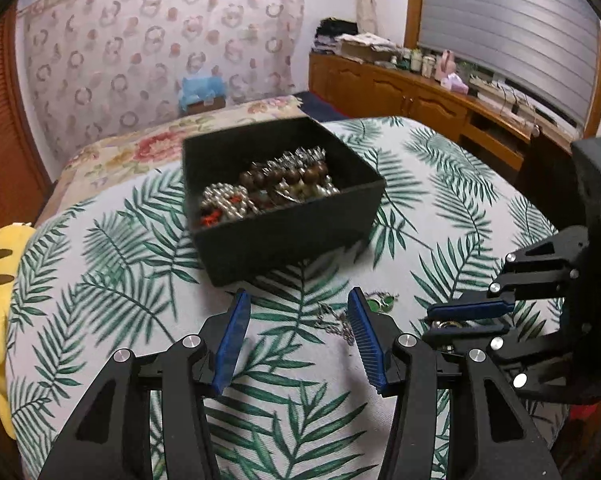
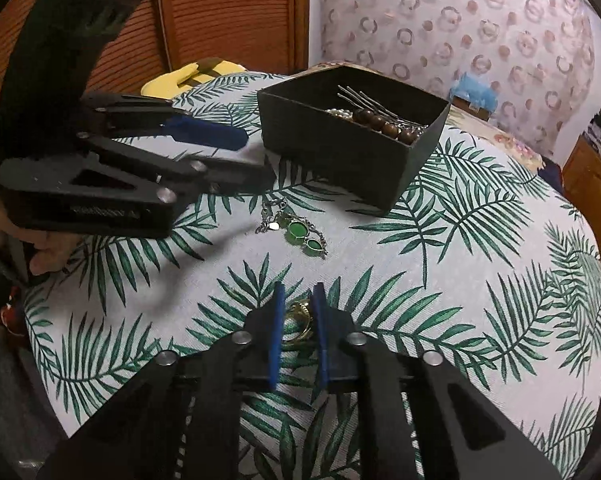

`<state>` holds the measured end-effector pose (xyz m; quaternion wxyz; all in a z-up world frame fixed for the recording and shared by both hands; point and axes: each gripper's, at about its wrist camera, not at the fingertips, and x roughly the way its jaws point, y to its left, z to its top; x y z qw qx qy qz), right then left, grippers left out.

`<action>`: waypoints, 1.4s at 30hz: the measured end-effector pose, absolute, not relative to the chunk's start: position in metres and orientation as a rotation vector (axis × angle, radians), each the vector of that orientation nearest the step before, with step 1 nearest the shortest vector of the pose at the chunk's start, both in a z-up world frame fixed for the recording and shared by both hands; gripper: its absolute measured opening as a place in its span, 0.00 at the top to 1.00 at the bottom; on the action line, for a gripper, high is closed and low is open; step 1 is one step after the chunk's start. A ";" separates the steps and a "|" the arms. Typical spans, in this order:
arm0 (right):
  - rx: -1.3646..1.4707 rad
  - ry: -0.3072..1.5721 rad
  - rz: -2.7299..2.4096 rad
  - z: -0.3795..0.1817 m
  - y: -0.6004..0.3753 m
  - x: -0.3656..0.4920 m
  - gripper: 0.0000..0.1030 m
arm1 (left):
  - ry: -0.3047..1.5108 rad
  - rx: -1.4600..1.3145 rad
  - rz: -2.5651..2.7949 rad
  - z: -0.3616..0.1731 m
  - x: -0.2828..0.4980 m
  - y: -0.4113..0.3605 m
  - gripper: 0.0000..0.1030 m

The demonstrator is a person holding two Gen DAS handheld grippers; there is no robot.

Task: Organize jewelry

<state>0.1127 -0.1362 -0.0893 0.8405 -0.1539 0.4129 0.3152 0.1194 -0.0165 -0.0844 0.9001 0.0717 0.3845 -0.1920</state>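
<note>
Your right gripper (image 2: 298, 322) is pinched on the gold ring (image 2: 299, 320), low on the leaf-print cloth (image 2: 460, 280); lift straight and carry it to the black box (image 2: 340, 152) at its 12 o'clock, releasing only above the rim. Your left gripper (image 1: 296, 320) stands half spread and holds nothing. The green-stone chain (image 2: 296, 226) lies loose between ring and box.
</note>
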 end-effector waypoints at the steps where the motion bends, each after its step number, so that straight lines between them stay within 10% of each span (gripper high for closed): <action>1: -0.326 0.872 0.666 -0.089 -0.138 0.112 0.88 | 0.803 0.152 -0.404 -0.087 0.120 -0.018 0.53; 15: -0.265 0.829 0.606 -0.076 -0.172 0.119 0.88 | 0.853 0.203 -0.471 -0.102 0.126 -0.042 0.59; 24: -0.257 0.809 0.612 -0.068 -0.172 0.119 0.88 | 0.848 0.184 -0.483 -0.101 0.127 -0.038 0.88; 42: -0.221 0.721 0.597 -0.028 -0.161 0.154 0.88 | 0.727 0.094 -0.424 -0.044 0.130 -0.010 0.90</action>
